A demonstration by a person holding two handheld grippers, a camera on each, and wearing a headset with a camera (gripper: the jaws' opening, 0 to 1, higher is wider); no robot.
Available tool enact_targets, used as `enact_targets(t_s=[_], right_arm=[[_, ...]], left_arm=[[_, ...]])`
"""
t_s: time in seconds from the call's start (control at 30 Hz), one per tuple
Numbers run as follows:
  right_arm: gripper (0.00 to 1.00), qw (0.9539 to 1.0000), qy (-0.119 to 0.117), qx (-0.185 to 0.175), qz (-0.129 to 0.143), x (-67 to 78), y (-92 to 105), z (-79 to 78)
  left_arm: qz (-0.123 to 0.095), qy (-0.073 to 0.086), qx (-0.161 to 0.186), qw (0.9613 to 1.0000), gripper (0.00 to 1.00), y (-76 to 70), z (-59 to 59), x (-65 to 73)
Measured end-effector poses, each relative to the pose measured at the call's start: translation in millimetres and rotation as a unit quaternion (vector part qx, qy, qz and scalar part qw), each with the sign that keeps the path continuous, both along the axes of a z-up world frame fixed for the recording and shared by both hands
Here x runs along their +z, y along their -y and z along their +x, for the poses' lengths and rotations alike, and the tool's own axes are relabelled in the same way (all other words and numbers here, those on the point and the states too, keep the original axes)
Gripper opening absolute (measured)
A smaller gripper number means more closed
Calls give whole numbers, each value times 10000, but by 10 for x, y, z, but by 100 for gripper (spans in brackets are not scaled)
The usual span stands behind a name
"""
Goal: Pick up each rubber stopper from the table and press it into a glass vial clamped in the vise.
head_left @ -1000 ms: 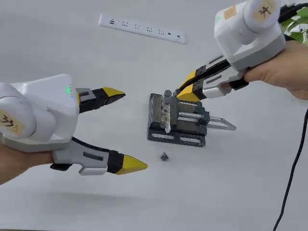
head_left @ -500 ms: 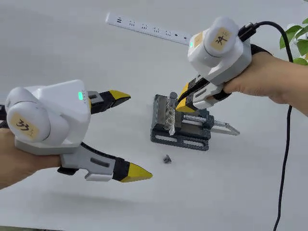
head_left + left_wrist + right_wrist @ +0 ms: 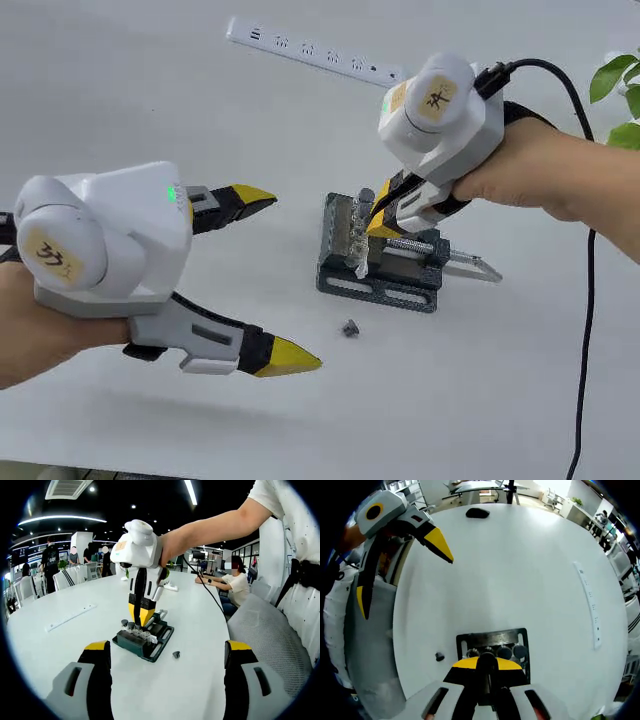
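White office table (image 3: pixel 480 400), power strip (image 3: pixel 315 55), left hand-held gripper (image 3: pixel 292 281) open, right hand-held gripper (image 3: pixel 376 227) closed over vise (image 3: pixel 380 286)

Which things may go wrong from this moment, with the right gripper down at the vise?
1. The right gripper is shut, tips down on the vials in the vise. They stand close together, so an off-centre push might crack the glass or slip off.
2. One stopper lies loose on the table before the vise. It is small, so the open left gripper might flick it away when closing on it.
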State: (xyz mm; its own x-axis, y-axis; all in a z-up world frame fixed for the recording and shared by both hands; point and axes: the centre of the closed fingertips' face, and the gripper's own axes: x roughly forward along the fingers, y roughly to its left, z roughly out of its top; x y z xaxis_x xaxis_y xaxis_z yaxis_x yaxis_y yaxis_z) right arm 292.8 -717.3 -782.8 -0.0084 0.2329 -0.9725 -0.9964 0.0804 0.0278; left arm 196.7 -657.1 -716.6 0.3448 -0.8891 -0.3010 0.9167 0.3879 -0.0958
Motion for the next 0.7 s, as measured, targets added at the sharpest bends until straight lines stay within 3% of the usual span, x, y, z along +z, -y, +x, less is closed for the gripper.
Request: enact_targets(t_s=[0.7], right_arm=[[6, 9998, -106, -12, -157, -32, -12, -47]], left_arm=[[-96, -67, -6, 9999, 93, 21, -45, -1]])
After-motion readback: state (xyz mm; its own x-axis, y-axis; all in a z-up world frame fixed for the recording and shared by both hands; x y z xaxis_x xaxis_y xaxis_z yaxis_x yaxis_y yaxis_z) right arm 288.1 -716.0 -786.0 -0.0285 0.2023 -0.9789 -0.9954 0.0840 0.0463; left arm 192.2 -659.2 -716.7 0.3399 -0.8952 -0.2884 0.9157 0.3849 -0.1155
